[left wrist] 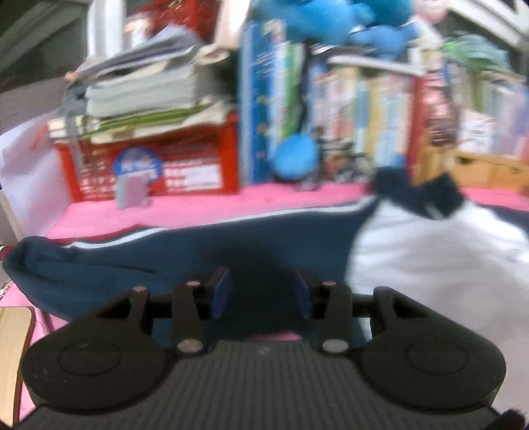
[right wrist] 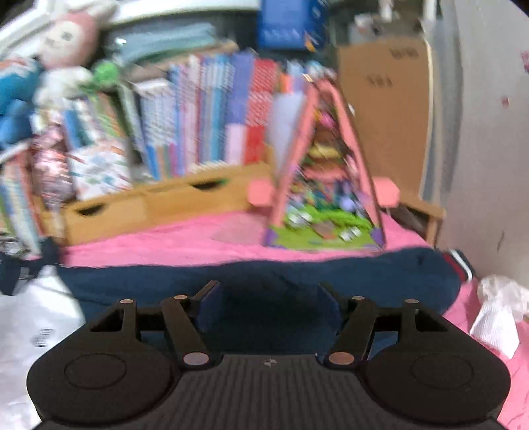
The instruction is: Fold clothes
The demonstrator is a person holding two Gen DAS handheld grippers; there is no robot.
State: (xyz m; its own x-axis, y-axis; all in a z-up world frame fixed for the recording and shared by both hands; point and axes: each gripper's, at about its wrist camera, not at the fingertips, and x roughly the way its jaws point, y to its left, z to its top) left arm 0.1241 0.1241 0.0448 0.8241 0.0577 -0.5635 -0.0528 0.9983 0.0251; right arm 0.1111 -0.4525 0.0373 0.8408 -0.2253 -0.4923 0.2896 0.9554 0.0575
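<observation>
Fold looked barely started, judging by the layout: the navy-and-white garment (left wrist: 185, 244) lay spread flat on the pink cloth (left wrist: 185, 208), left navy sleeve stretched out to the left edge, white body panel (left wrist: 429, 251) to the right, no fold visible in either view. Left gripper (left wrist: 261, 294) sat over the left sleeve, jaws partly spread, gap between the blue pads showing only fabric beyond them, so nothing pinched as far as the blur allowed. In the right wrist view the white panel sat at far left, the right navy sleeve (right wrist: 264, 274) ran across to its red-white striped cuff (right wrist: 459, 261). Right gripper (right wrist: 269, 304) was above that sleeve, jaws spread wider, pads clear of the cloth. Likely remaining: both sleeves in, then body folds. Surface was a cluttered desk, left to right: red crate (left wrist: 152, 165) stacked with papers, upright books (left wrist: 363, 115) with blue plush toys (left wrist: 317, 20) on top, wooden organiser (right wrist: 158, 201), pink-framed toy stand (right wrist: 327, 185), cardboard box (right wrist: 383, 109), crumpled white tissue (right wrist: 499, 314) at far right.
</observation>
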